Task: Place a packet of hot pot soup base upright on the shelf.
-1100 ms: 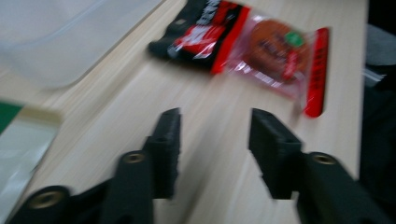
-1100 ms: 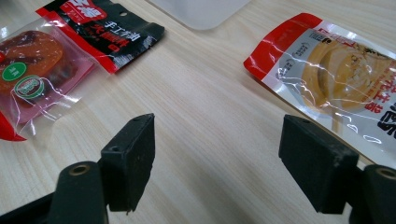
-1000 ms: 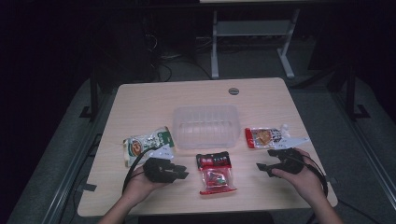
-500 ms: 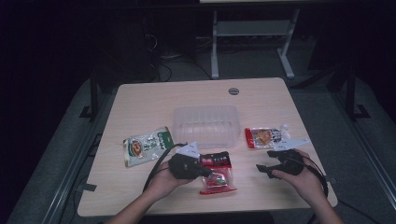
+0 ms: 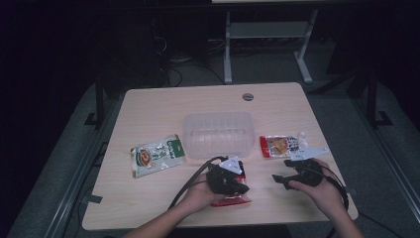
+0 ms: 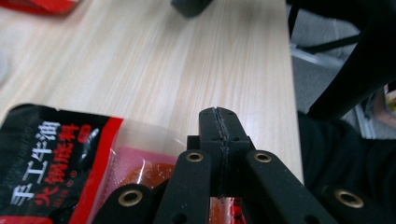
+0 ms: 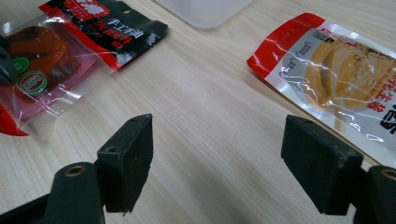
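Note:
A red and black sauce packet (image 5: 232, 201) (image 6: 51, 158) (image 7: 56, 51) lies flat near the table's front edge. My left gripper (image 5: 238, 186) (image 6: 219, 126) rests over it, jaws pressed together, tips at the packet's clear edge. Whether film is pinched between the pads I cannot tell. My right gripper (image 5: 283, 170) (image 7: 219, 158) hovers open above bare wood, nothing between its fingers. It sits between the sauce packet and a red and clear peanut packet (image 5: 280, 145) (image 7: 341, 70).
A clear plastic tub (image 5: 218, 133) (image 7: 205, 9) stands mid-table behind both grippers. A green and white snack packet (image 5: 157, 154) lies to the left. The table's front edge (image 5: 148, 223) is close to the hands. A cable hole (image 5: 247, 96) sits at the back.
My left hand has slid right, from beside the green packet to over the red and black packet. The right hand has stayed put.

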`<state>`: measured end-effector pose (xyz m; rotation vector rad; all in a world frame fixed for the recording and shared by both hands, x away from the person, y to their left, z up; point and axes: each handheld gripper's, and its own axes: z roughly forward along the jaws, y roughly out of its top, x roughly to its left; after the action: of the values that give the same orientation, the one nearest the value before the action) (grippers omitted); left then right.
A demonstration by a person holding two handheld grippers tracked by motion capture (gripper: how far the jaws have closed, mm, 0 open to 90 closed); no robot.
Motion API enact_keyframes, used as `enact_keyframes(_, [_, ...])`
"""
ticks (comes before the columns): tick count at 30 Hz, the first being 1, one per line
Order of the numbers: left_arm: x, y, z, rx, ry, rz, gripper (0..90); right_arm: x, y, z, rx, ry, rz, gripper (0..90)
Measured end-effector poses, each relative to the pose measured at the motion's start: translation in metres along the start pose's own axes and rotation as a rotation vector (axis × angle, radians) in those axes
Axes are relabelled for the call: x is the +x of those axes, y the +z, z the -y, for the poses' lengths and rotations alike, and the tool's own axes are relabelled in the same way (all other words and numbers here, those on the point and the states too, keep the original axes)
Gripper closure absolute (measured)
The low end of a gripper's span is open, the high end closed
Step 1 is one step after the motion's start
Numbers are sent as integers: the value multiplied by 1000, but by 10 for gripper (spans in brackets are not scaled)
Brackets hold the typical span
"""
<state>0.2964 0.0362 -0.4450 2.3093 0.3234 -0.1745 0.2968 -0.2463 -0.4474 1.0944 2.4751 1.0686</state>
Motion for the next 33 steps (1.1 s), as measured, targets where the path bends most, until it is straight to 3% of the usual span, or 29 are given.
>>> enact_keyframes(6, [1,3,4,44,-3,0,898,0,0,1,10,-4,5,247])
enact_keyframes(13, [0,0,8,60,-4,12,898,0,-1,0,8,-7,8,247])
enact_keyframes(33, [-2,-47,50,120,-67,-13,897,-1,-1,1,3,0,11,246])
